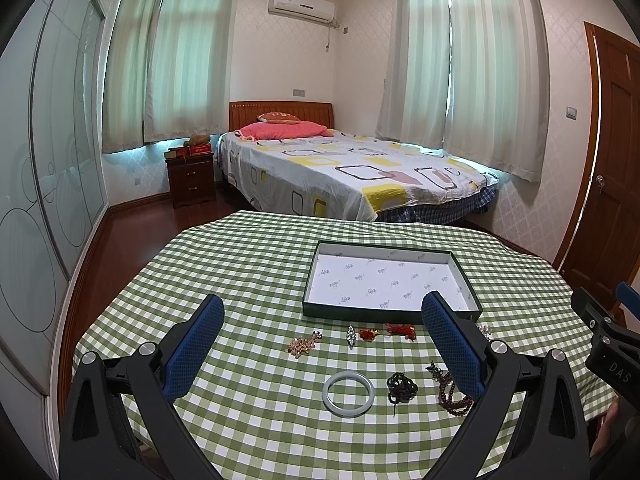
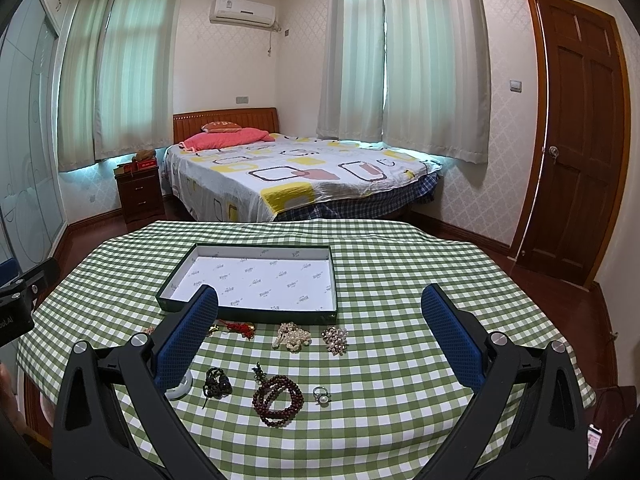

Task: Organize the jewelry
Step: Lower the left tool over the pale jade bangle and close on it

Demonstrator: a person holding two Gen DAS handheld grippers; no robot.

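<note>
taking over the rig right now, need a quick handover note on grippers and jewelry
Left gripper: open, holding nothing, above the table.
Right gripper: open, holding nothing.
Tray: nothing in it, far side of the checked tablecloth.
Jewelry all on the cloth in front of the tray: white bangle, dark bead bracelet, ring, pearl strand, red cord piece, others.
Done: nothing yet. Left: move every piece into the tray.

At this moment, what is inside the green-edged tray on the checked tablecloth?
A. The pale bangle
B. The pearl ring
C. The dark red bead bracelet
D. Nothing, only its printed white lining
D: the tray shows only its printed white lining, while the bangle, the bead bracelet and the ring all lie on the tablecloth in front of it.
</note>
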